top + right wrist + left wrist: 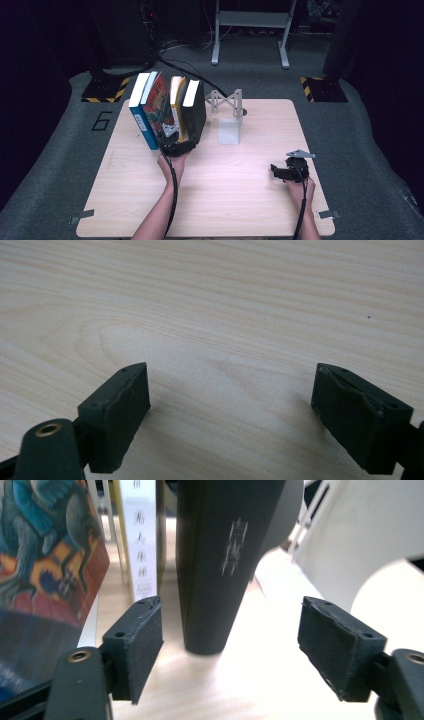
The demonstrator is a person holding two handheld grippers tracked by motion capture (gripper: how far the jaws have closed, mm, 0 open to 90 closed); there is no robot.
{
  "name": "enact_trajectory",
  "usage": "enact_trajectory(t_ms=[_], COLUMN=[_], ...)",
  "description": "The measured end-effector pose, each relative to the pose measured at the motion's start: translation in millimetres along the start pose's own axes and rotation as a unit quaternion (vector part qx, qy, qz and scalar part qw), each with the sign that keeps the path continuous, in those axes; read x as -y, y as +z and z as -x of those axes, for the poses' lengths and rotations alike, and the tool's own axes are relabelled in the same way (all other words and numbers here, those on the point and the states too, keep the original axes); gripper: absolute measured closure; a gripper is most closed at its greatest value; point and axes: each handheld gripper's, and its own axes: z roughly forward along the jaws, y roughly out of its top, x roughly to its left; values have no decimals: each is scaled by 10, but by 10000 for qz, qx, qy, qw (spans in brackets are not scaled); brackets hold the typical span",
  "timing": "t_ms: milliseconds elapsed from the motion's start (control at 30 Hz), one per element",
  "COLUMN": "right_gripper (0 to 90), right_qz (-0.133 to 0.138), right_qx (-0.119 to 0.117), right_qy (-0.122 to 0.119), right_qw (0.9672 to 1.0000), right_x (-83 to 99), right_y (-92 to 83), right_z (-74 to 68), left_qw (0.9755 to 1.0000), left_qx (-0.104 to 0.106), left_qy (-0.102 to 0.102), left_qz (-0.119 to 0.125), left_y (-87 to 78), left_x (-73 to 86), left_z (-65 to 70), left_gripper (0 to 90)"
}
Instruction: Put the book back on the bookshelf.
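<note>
- High view: On a pale wooden table [235, 200], a row of upright books leans near the far left corner: a blue-spined book [140, 112], a book with a red and teal illustrated cover [159, 102], a yellow-edged book [176, 100] and a dark, nearly black hardback book [195, 112]. The left gripper [176, 146], held in the person's left hand [172, 162], sits at the foot of the dark hardback, just in front of the row. To the right of the books stands a grey metal bookend [227, 107] with a lattice upright. The right gripper [280, 171] rests low over bare wood near the right edge, well apart from the books, in the person's right hand [299, 187].
- Left gripper view: The black jaws stand wide apart and released, gripping nothing. The dark hardback [220, 555] stands upright on the table between and beyond them, nearer the left pad [137, 640], with clear wood showing on either side of its spine. Faint pale lettering marks that spine. A white spine with printed characters [141, 540] and the illustrated cover [47, 550] stand to its left; the pale bookend [350, 535] rises to its right.
- Right gripper view: The right gripper's black jaws are spread open over bare pale wood grain [225, 315], with nothing between the pads [120, 410].
</note>
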Motion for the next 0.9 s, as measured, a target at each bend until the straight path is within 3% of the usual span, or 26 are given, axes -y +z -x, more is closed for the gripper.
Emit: enact_trajectory(t_ms=[133, 167, 433, 733, 900], right_gripper=[148, 148, 146, 141, 135], right_qz=[1, 0, -7, -88, -86], right_qx=[8, 7, -7, 44, 52], right_qy=[-27, -26, -17, 10, -3], right_qw=[10000, 10000, 10000, 10000, 9999], right_x=[-2, -2, -3, -8, -8], right_y=[3, 3, 5, 12, 14], right_z=[3, 4, 6, -20, -21], left_qw=[9998, 9999, 9986, 9938, 9910], left_qx=[78, 82, 121, 50, -102], left_qy=[134, 61, 175, 438, 654], left_qz=[-160, -120, -482, -1017, -1162], left_y=[-76, -84, -215, -374, -411], left_x=[95, 123, 398, 773, 946], left_z=[-67, -69, -222, -376, -420], left_gripper=[174, 169, 117, 64, 39])
